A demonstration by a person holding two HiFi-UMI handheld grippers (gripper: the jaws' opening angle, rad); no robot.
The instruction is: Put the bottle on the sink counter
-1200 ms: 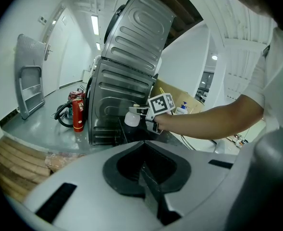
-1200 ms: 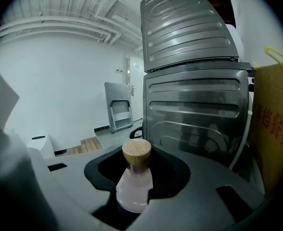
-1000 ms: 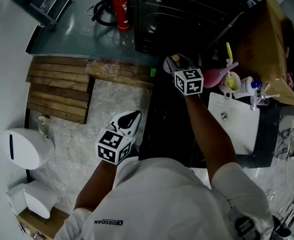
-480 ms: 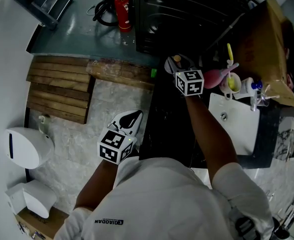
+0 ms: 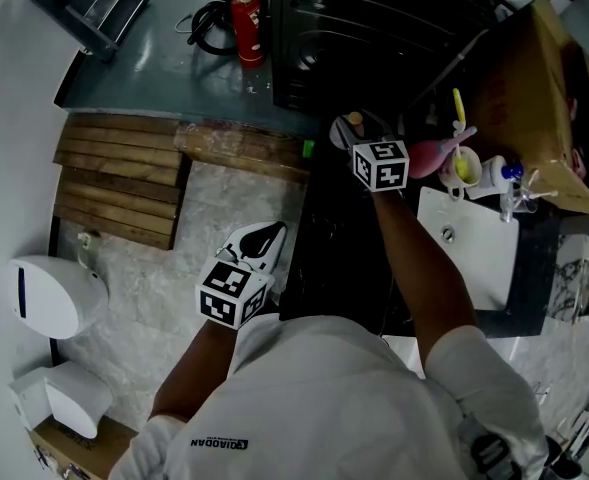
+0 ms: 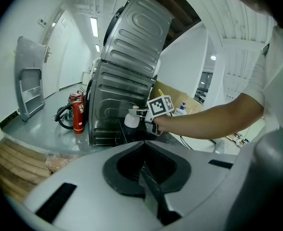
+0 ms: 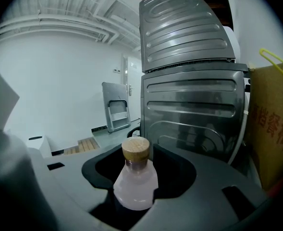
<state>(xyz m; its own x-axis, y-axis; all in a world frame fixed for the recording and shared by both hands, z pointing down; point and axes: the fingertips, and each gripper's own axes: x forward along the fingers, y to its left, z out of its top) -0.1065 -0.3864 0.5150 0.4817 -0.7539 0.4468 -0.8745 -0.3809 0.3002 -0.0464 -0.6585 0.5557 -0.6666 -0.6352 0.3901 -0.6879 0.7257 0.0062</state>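
**Bottle between the spread jaws of the right claw, by the sink**

The bottle (image 7: 135,184), a pale, round-bodied flask with a wooden cap (image 7: 135,149), stood upright between the jaws of the right claw (image 5: 357,133). Those jaws had just been opening and stood wide, one on each side of the bottle's body, with no clear squeeze on it. The right gripper view hid the bottle's base behind the claw. From the left gripper view the bottle looked to be resting on the dark surface (image 5: 319,258).

That spot lay at the far end of the surface, close in front of a grey ribbed metal cabinet (image 7: 194,109). The white sink (image 5: 484,258) sat to the right of the person's right arm, apart from the bottle. Between bottle and sink, at the sink's far edge, were a pink object (image 5: 426,155), a cup (image 5: 464,168) holding something yellow, and a pump dispenser (image 5: 511,173). A cardboard box (image 5: 534,88) stood behind these.

The left claw (image 6: 146,177) hung off the surface's left side, over the pale stone floor (image 5: 174,258), with its jaws pressed together and nothing in them.

Farther left lay wooden planks (image 5: 119,178). A red extinguisher (image 5: 247,23) with a coiled black hose stood on the grey floor beyond them.
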